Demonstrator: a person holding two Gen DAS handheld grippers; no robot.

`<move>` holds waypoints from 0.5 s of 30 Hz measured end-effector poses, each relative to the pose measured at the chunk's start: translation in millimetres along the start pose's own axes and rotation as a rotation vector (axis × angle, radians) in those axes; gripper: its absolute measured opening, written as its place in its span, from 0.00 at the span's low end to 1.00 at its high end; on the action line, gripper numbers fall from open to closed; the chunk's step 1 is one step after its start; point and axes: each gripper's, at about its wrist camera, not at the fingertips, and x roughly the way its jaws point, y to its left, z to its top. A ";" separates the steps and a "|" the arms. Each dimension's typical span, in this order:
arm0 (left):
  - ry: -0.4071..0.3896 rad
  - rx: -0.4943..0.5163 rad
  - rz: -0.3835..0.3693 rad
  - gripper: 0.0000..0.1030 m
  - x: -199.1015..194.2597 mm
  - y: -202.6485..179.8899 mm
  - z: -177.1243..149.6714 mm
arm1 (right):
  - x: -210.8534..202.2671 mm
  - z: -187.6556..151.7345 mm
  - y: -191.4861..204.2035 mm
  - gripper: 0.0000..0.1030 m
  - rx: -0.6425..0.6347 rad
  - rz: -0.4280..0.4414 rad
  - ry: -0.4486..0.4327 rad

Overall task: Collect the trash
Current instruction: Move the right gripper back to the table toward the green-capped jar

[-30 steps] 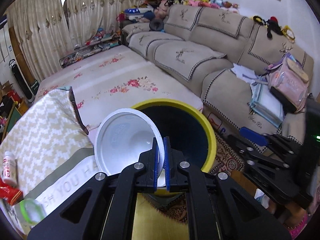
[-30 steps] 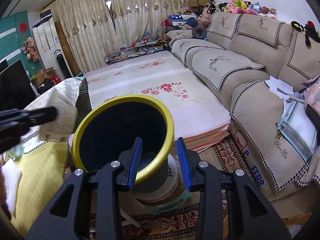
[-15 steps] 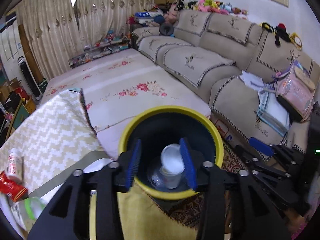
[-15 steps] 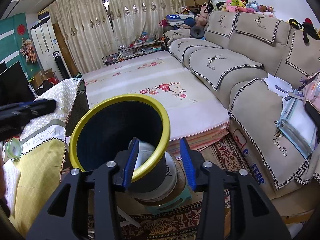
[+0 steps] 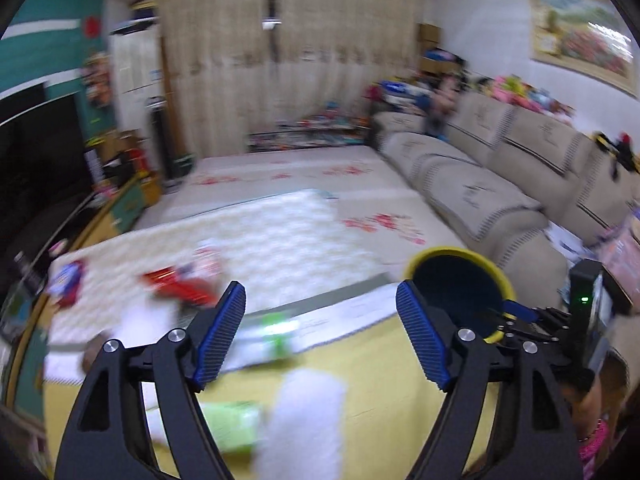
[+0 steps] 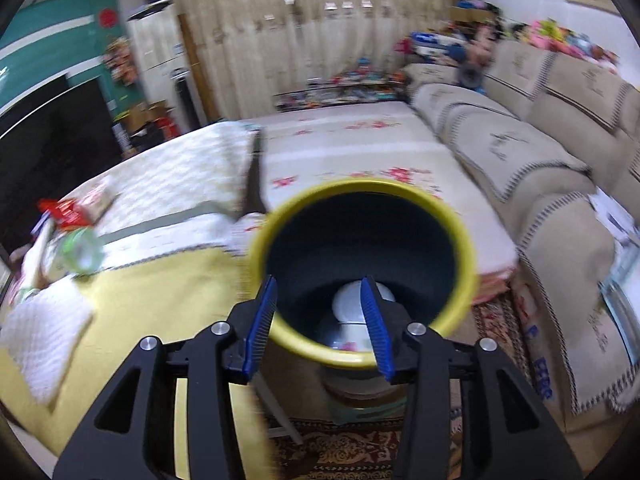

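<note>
The picture in the left wrist view is blurred. My left gripper [image 5: 318,302] hangs over the table, jaws wide and still opening, nothing between them. Below it lie a red wrapper [image 5: 180,286], a green-lidded clear container [image 5: 276,328], a white tissue [image 5: 304,412] and a green pack [image 5: 232,424]. The dark bin with a yellow rim [image 5: 452,252] stands off the table's right end. My right gripper [image 6: 318,284] is at the bin's [image 6: 360,186] near rim, jaws opening, the rim running between the fingers without the pads pressing on it. A white cup [image 6: 352,304] lies inside the bin.
The table wears a yellow and white cloth [image 5: 380,380]. A beige sofa [image 6: 520,148] runs along the right, a floral-covered platform [image 6: 360,136] lies behind the bin, and a dark screen [image 5: 36,152] stands at the left. The bin rests on a low stool [image 6: 360,396] on a patterned rug.
My left gripper let the white cup drop into the bin, opened wide, and swung up and left over the table. The right gripper's jaws widened and the bin shifted right in its view.
</note>
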 end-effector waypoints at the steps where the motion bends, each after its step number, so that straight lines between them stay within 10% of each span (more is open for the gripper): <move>1: -0.001 -0.022 0.026 0.78 -6.2 14.3 -5.7 | 0.3 0.8 12.2 0.45 -0.017 0.024 0.000; 15: -0.005 -0.212 0.139 0.79 -42.8 131.4 -72.0 | 16.9 24.4 170.4 0.56 -0.201 0.269 0.048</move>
